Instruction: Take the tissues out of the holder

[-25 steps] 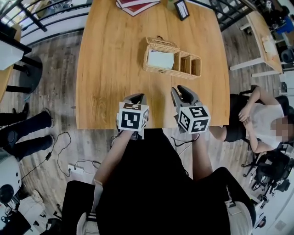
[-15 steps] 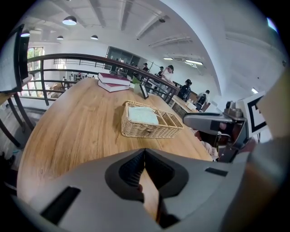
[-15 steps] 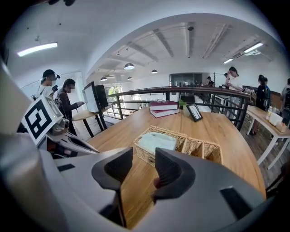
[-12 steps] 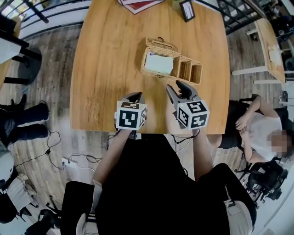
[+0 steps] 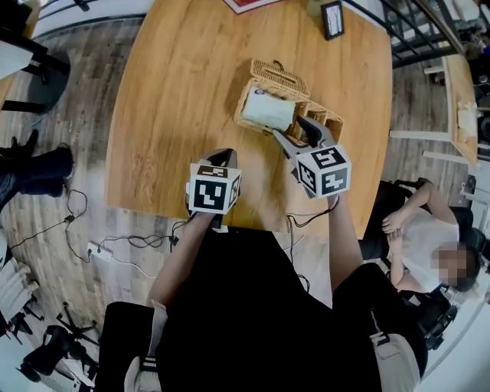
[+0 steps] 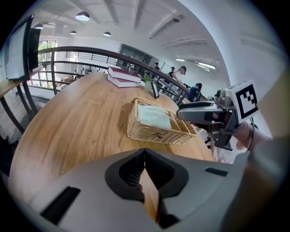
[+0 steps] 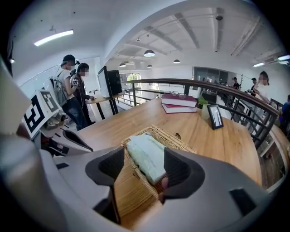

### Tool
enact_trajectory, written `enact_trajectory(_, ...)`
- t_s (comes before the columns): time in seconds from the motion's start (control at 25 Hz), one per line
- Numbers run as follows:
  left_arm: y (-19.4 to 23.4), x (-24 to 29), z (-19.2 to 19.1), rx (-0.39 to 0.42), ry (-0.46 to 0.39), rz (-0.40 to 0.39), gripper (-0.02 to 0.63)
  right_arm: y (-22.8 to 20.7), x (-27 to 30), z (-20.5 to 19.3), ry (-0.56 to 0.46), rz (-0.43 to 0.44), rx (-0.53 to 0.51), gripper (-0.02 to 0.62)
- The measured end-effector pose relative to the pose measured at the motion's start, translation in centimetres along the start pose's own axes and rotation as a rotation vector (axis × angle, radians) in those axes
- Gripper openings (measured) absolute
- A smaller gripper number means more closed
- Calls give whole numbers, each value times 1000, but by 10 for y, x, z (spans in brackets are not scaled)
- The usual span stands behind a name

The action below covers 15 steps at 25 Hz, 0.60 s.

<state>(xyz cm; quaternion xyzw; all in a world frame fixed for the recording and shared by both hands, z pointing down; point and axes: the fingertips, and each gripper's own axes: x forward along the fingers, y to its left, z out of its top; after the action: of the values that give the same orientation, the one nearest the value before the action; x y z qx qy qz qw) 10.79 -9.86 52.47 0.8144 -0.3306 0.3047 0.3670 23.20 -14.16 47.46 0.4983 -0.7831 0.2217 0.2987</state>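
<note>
A wicker holder (image 5: 264, 75) with three compartments stands on the wooden table (image 5: 176, 92). A pale folded tissue pack (image 5: 268, 112) lies in its large left compartment. My right gripper (image 5: 295, 132) hovers at the holder's near edge; its jaws have just been opening and stand open, with nothing pressed between them. In the right gripper view the tissue pack (image 7: 147, 156) shows beyond the gap of the right gripper (image 7: 142, 170). My left gripper (image 5: 222, 158) is shut and empty over bare table, left of and nearer than the holder (image 6: 156, 131). The left gripper (image 6: 145, 154) sees the tissues (image 6: 154, 117) too.
Stacked books (image 7: 179, 102) and a small picture frame (image 5: 333, 19) stand at the table's far end. A person (image 5: 429, 230) sits right of the table. The near table edge (image 5: 153, 214) lies under my hands. Cables (image 5: 115, 245) trail over the floor.
Both grippers have moved forward toward the holder, the right one farther, up to its near edge. The right jaws have opened wider. The left jaws stay shut.
</note>
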Motion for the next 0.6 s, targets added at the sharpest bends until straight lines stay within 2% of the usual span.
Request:
enact_trajectory(0.4, 19, 12, -5, -98, 6, 36, 12, -14, 58, 7, 178, 118, -207, 320)
enact_trajectory(0.6, 30, 13, -8, -140, 6, 42, 12, -9, 83, 5, 275, 173, -260, 333)
